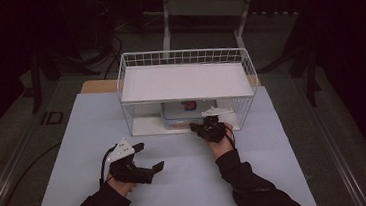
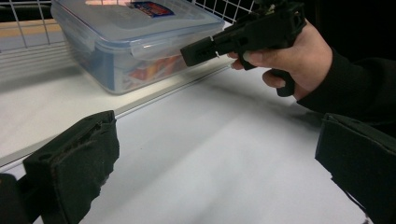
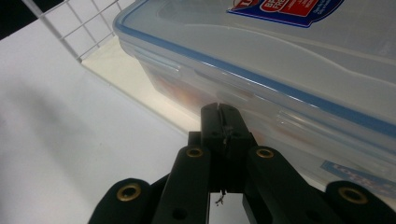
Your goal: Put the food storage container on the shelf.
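A clear plastic food container (image 1: 187, 113) with a blue-rimmed lid stands on the bottom shelf of a white wire rack (image 1: 185, 57). My right gripper (image 1: 195, 127) is shut, and its tips rest against the container's front latch flap (image 2: 156, 46). In the right gripper view the closed jaws (image 3: 219, 114) meet the container's side wall (image 3: 280, 70). I cannot tell whether they pinch the flap. My left gripper (image 1: 150, 158) lies open on the mat to the front left, with nothing between its jaws (image 2: 215, 177). It faces the container (image 2: 135, 37) and the right gripper (image 2: 189, 53).
A white mat (image 1: 178, 183) covers the table in front of the rack. The rack's upper shelf (image 1: 184, 80) is a flat white board just above the container. Wire walls close the rack's sides and back. The room around the table is dark.
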### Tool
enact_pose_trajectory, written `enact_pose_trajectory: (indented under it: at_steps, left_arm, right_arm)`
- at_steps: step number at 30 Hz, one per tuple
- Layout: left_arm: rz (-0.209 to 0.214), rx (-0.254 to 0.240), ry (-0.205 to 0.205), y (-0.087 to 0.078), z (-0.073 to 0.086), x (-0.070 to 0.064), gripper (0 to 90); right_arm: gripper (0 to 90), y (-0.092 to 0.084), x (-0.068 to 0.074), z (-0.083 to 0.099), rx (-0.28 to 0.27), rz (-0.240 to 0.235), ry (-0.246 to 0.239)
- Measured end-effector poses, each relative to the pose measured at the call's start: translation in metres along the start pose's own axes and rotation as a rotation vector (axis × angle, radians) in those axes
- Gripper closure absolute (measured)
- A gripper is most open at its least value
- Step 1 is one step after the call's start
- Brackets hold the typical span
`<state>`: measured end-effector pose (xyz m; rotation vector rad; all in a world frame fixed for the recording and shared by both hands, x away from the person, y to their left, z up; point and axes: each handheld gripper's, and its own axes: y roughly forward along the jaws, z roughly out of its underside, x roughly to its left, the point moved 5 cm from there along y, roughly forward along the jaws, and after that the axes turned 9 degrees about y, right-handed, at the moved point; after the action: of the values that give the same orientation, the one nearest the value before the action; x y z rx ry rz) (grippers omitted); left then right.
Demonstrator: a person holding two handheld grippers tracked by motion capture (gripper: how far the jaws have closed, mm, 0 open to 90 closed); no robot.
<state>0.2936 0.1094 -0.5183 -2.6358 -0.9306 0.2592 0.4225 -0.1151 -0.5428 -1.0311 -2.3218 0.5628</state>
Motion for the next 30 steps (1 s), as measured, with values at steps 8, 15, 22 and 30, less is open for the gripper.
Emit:
enact_pose_trajectory:
  at_steps: [8, 15, 22, 30]
  left_arm:
    - [-0.001, -0.001, 0.003, 0.000, 0.000, 0.000, 0.0]
    - [0.002, 0.004, 0.001, 0.000, 0.002, 0.000, 0.0]
    - [0.003, -0.001, 0.003, -0.001, 0.000, 0.000, 0.0]
    - [-0.002, -0.012, 0.005, -0.003, -0.002, -0.001, 0.0]
  right_arm:
    - [89.7, 0.008, -0.006, -0.009, -0.004, 0.014, 0.012]
    - [89.7, 0.014, -0.003, -0.013, 0.002, 0.005, -0.016]
    - [88.4, 0.008, 0.004, -0.011, -0.003, -0.014, -0.008]
    - [62.4, -0.010, 0.013, -0.005, -0.021, -0.044, -0.036]
